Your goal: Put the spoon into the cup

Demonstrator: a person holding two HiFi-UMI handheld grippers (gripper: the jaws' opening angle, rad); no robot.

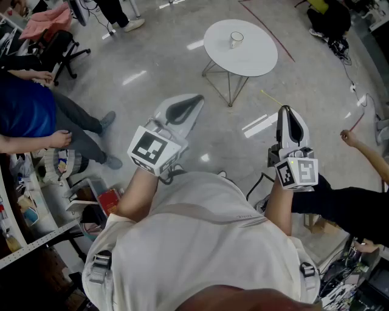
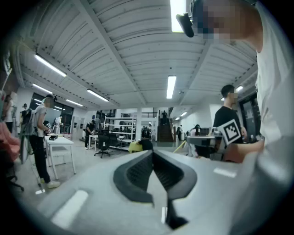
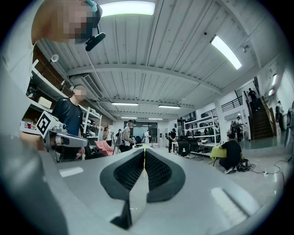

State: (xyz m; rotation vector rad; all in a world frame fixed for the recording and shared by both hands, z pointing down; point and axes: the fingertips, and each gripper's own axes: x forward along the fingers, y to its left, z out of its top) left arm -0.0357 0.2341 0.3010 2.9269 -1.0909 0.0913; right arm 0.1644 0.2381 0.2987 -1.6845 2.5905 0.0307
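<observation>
Standing well back: my left hand-held gripper (image 1: 196, 102) and right hand-held gripper (image 1: 285, 114) are both closed and empty. At 12 o'clock the cup (image 1: 236, 40) sits on the round counter (image 1: 258, 58); spoon not made out. Risk: a misjudged reach tips it.

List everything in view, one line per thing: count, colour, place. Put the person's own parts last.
Table: one, white, round, on the floor ahead.
Cup: one, white, on the table.
Spoon: none made out.
Office chair: one, black, far left.
Cloth: one, pink, draped over the chair.
Seated bystander: one, blue top, left edge.
Second bystander: one, black clothes, right edge.
Left gripper: one, white, jaws together, empty.
Right gripper: one, white, jaws together, empty.
</observation>
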